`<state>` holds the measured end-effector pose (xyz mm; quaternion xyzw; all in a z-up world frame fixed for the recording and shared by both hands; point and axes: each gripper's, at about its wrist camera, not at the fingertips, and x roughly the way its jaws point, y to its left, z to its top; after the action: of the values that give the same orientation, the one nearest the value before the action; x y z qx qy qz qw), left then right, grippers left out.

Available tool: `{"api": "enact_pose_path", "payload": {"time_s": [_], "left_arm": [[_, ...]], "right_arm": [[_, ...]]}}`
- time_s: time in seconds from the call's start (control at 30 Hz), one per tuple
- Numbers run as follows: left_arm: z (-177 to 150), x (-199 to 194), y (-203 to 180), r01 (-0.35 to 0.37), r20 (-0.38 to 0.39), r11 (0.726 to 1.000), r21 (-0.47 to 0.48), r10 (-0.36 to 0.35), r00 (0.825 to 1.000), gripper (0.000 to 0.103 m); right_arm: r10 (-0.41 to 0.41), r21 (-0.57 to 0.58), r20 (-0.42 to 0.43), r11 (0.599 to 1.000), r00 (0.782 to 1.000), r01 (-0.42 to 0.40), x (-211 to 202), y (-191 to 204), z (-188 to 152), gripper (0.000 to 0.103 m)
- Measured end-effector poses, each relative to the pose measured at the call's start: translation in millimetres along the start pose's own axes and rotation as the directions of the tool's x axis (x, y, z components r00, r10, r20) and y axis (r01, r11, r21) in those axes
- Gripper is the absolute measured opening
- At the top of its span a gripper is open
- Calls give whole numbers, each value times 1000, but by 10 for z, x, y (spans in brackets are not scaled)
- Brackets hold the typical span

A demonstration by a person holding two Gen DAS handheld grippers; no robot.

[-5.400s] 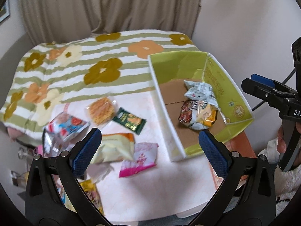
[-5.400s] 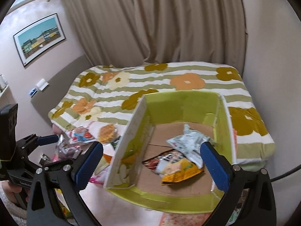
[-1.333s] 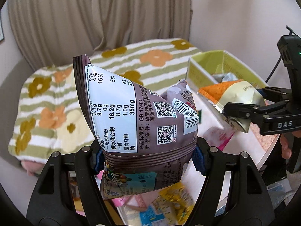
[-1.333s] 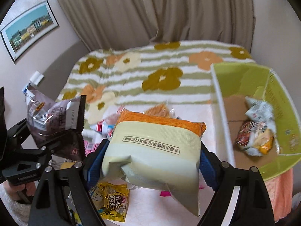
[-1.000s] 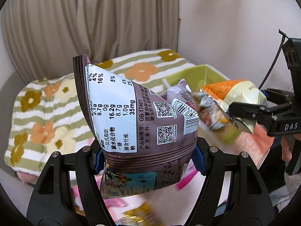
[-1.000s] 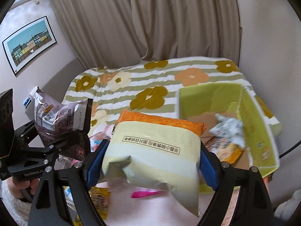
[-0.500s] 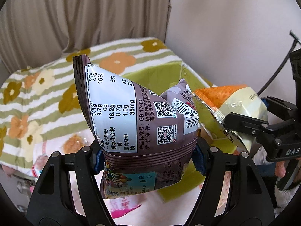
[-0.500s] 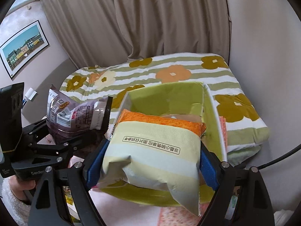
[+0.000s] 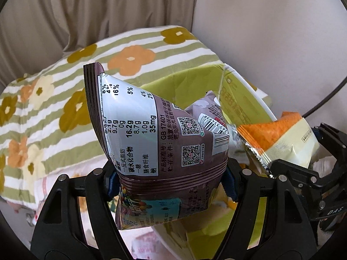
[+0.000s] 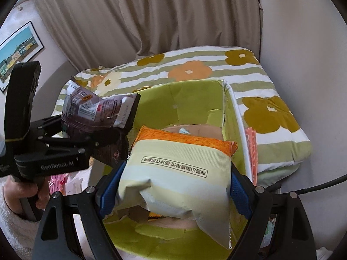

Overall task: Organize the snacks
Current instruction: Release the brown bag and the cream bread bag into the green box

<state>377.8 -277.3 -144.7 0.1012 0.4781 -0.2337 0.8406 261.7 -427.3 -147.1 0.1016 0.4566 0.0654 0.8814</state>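
A green cardboard box (image 10: 190, 99) stands open below both grippers, with its far wall (image 9: 195, 82) also in the left wrist view. My left gripper (image 9: 171, 184) hangs over the box's left part with a brown snack bag (image 9: 156, 134) between its pads. Its jaws are opening, and the bag still sits pinched at its waist. The right wrist view shows that bag (image 10: 97, 110) and the left gripper (image 10: 93, 134) at the left. My right gripper (image 10: 175, 186) is shut on a cream and orange snack bag (image 10: 180, 169) above the box's middle. That bag (image 9: 282, 138) also shows at the right of the left wrist view.
The box sits on a white table beside a bed with a green-striped, flowered blanket (image 10: 269, 110). Pink packets (image 9: 147, 244) lie on the table left of the box. A snack packet (image 10: 184, 131) peeks out inside the box. A hand (image 10: 19, 192) holds the left gripper. A black cable (image 10: 314, 186) runs at right.
Both grippers have carried their bags to the right and down, from above the table to above the green box. The left pads now stand slightly wider around the brown bag.
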Motion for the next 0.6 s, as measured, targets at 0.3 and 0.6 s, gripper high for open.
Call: {"api": "enact_pose_path", "payload": {"time_s": [0.3,0.6], "left_arm": [[71,185,77,8,-30,999,49,-6,1000,102],[-120,179,281,48,-60,999,-11,-49,997,102]], "right_arm": [[-27,35,-21,999,999,28,186,-64,91,84],[-38,22,-24,999,999,39,349,-36,279,84]]}}
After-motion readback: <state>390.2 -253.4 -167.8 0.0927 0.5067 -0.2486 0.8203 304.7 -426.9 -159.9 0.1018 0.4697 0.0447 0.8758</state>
